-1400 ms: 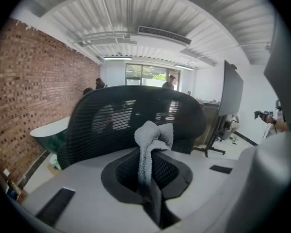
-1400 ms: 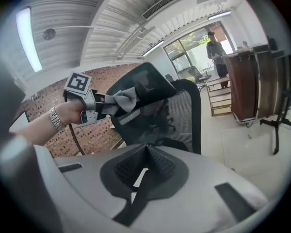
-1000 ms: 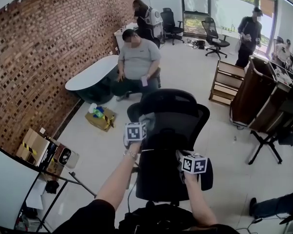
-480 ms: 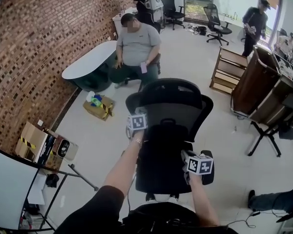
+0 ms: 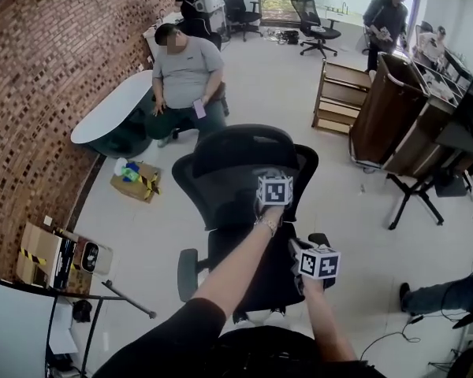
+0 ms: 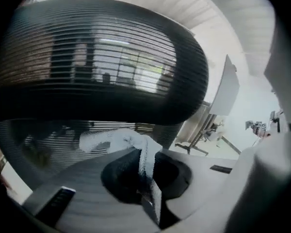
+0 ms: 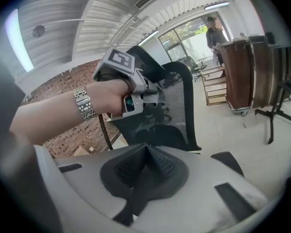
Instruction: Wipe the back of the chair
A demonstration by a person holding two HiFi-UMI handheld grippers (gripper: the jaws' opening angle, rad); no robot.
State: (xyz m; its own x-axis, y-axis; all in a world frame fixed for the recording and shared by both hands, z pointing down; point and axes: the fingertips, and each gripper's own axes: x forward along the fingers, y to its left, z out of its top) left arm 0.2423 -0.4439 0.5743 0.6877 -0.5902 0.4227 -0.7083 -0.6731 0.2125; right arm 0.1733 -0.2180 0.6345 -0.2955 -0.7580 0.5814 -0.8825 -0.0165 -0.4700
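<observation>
Wiping cloth [image 6: 117, 140]: white and crumpled; one end is pinched between the pads, and a fold is pushed out leftward toward the mesh.
Left gripper [image 6: 146, 177]: its jaws are clamped on the cloth. In the head view it is raised against the upper right part of the backrest, just under the headrest.
Right gripper [image 7: 146, 152]: its jaws are pressed together with nothing between them. It is held lower, just beside an armrest [image 5: 320, 239] and apart from the backrest.
Office chair [image 5: 244, 181]: black, with its mesh back turned toward the wearer; it stands on a pale floor.
Headrest [image 6: 97, 57]: ribbed mesh, filling the upper half of the left gripper view.
Contact: the cloth is seen right at the mesh below the headrest; actual touch cannot be confirmed.
Left hand [image 7: 106, 95]: wrapped round the handle; a metal link band [image 7: 82, 103] is worn at the wrist.
Surroundings: a seated person in a grey shirt [image 5: 185, 68] is beyond the chair, near a brick wall [image 5: 39, 93]. A cardboard box [image 5: 138, 181] lies on the floor, and a wooden shelf unit [image 5: 340, 97] stands to the right.
</observation>
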